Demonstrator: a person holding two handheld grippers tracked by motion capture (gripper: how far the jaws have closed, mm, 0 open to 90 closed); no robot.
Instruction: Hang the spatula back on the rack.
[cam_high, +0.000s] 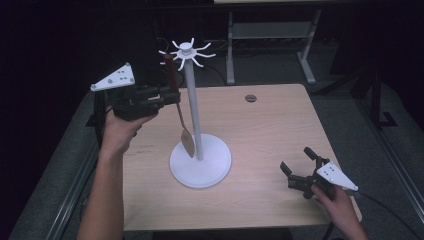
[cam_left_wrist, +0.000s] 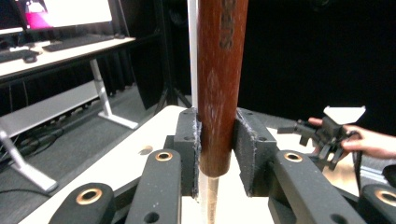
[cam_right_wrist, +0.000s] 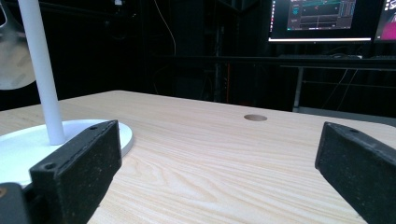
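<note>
Dark lab around a light wooden bench (cam_high: 260, 125) with a white hook stand (cam_high: 195, 115) mid-surface. Left gripper (cam_high: 167, 96) has a spatula (cam_high: 176, 100) by its brown wooden handle, raised beside the pole with the handle top right at the hook ring; blade hangs near the base. In the left gripper view, the left pad touches the handle while a sliver of gap shows on the other side, so the grip looks light, maybe easing off. Right gripper (cam_high: 298, 161) rests low at the bench's near right, jaws spread, nothing between them. Looks like the hanging step. Next: confirm the handle end is seated on a hook, then fully release and back away sideways without knocking the pole.
</note>
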